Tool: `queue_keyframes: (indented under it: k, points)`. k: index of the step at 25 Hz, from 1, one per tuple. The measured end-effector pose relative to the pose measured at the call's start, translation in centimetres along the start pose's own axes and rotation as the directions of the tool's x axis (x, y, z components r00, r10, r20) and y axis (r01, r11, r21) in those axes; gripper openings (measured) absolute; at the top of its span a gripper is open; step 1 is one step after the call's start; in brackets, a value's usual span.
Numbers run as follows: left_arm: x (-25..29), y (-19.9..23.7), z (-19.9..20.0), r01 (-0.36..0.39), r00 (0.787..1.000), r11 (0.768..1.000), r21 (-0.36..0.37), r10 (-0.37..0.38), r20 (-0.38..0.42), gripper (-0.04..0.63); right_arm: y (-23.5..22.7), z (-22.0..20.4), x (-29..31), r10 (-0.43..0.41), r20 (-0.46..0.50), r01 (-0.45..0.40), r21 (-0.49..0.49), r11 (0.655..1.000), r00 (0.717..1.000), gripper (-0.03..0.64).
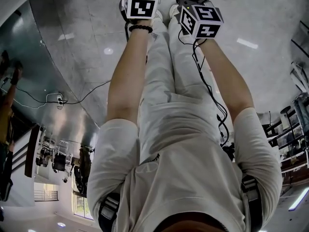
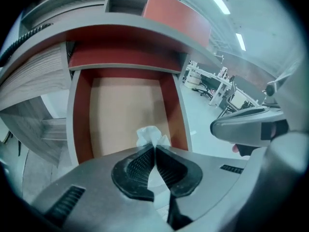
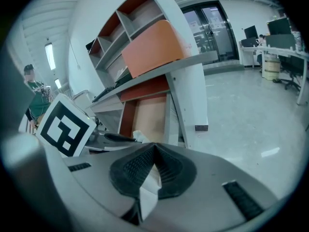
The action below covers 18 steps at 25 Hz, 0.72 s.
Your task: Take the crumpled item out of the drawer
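Observation:
The crumpled item is a white tissue (image 2: 151,135). My left gripper (image 2: 154,148) is shut on it, and its top pokes out above the pads. Below it lies the open drawer (image 2: 81,124), with red side walls and a bare wooden bottom. In the right gripper view the tissue (image 3: 140,136) shows beside the left gripper's dark jaw (image 3: 116,137), over the same drawer (image 3: 150,116). My right gripper (image 3: 154,146) hangs just right of the left one, pads together, nothing seen between them. The head view shows only both marker cubes (image 1: 141,4) (image 1: 203,21) at the ends of the arms.
The drawer sits under a grey desk top (image 2: 120,35) that carries an orange-red panel (image 3: 152,47) and open shelves (image 3: 113,37). A person in green (image 3: 36,98) stands at far left. Office desks and chairs (image 3: 277,52) stand across a glossy floor.

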State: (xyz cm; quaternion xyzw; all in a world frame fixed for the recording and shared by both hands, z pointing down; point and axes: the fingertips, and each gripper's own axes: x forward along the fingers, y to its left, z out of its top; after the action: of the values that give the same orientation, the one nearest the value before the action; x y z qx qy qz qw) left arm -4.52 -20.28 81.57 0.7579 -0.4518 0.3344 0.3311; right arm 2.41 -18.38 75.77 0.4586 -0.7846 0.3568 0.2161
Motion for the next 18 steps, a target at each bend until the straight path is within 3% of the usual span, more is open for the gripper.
queue_keyframes:
  k: [18]
  points:
    - [-12.0, -0.4, 5.8, -0.047, 0.989, 0.998, -0.045, 0.053, 0.139, 0.009, 4.4, 7.6, -6.8, 0.022, 0.074, -0.019, -0.037, 0.999, 0.997, 0.002]
